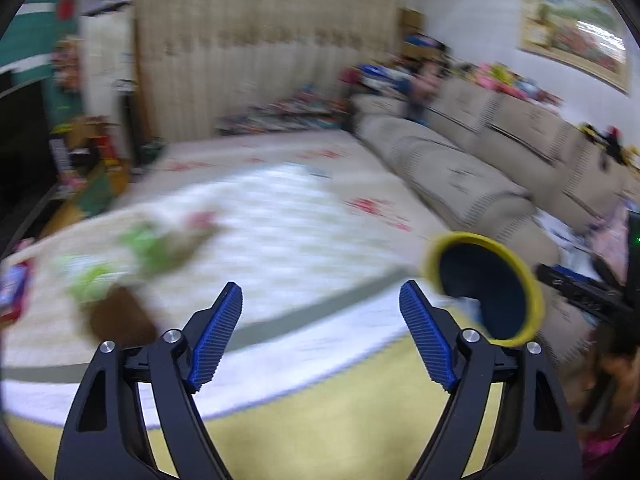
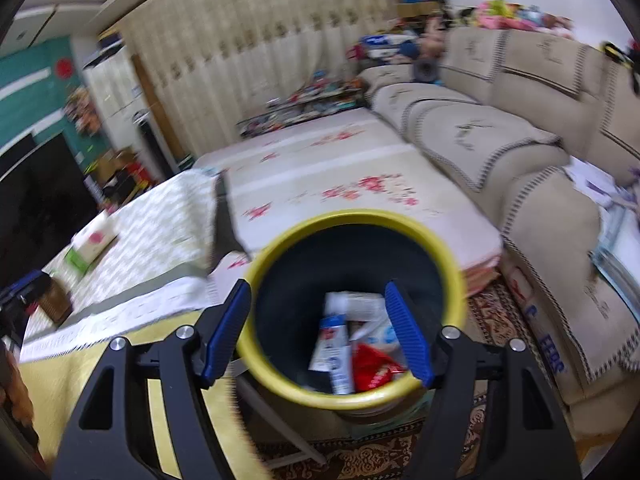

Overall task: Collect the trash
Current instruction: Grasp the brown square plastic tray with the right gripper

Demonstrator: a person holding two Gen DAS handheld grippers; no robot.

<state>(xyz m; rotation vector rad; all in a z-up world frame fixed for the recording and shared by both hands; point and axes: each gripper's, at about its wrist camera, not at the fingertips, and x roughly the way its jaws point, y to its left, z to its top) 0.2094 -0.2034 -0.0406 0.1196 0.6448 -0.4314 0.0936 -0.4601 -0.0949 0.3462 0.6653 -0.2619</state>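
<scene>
We see the yellow-rimmed trash bin (image 2: 352,308) already holding wrappers (image 2: 352,352). Right gripper (image 2: 320,332) hovers above it, jaws apart, empty. Left gripper (image 1: 320,332) spread wide, empty. On the table (image 1: 280,220), green packets (image 1: 152,244) seemingly remain.

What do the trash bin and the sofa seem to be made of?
Trash bin: likely moulded plastic, with a smooth yellow rim and dark, even inner wall; blur hides any finer sign. Sofa: woven fabric cover, matte beige, with stitched dark trim along the cushion edges and no shine. What lies under the cover cannot be told.
</scene>
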